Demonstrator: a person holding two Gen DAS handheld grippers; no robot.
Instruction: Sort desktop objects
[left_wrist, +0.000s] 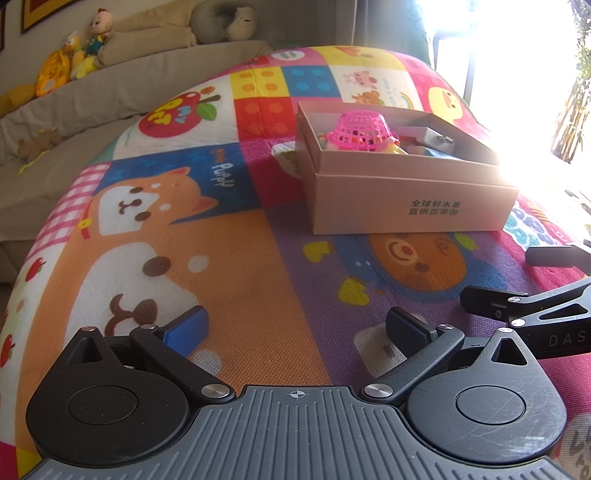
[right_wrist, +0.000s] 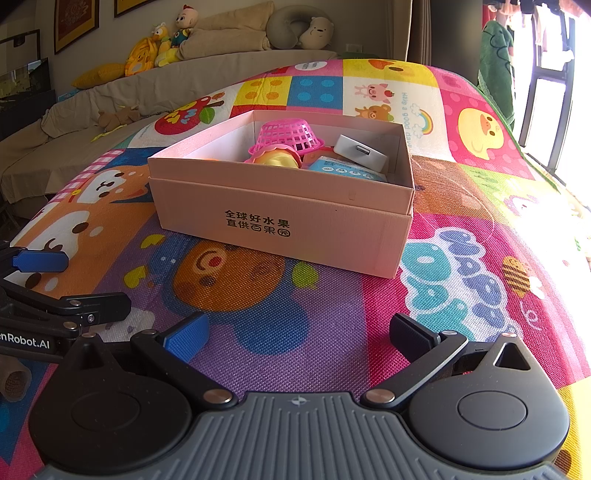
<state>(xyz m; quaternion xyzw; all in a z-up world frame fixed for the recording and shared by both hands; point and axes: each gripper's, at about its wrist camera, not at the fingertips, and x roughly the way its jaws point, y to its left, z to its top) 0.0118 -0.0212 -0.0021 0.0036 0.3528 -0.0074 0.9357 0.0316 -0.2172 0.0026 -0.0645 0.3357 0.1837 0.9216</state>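
Centrally in the right wrist view, a pink cardboard box (right_wrist: 280, 221) is seen standing on a colourful cartoon play mat (right_wrist: 480, 258); in the left wrist view the same box (left_wrist: 406, 199) is placed right of centre, in the upper half of the frame. Black printed characters are carried on the box's near wall. Inside the box, an upturned pink plastic basket (right_wrist: 288, 134) is seen resting on top of a yellow toy (right_wrist: 275, 159). To the right of these, a white adapter-like block (right_wrist: 360, 149) is leaned over a light blue packet (right_wrist: 343, 170). What else lies under these things cannot be made out.

The left tongs (left_wrist: 295, 328) are held wide apart at the lower centre of their frame, with nothing between the blue pad (left_wrist: 188, 332) and the dark one; only mat is seen in the gap. The right tongs (right_wrist: 297, 332) are likewise spread wide and nothing is gripped. Each pair is hung over the mat, short of the box and apart from it. At the right edge of the left wrist view, part of the right tongs is visible, and at the left edge of the right wrist view, part of the left pair.

Along the upper left of both frames, a beige sofa (right_wrist: 110, 96) with plush toys (right_wrist: 162, 44) is shown behind the mat.
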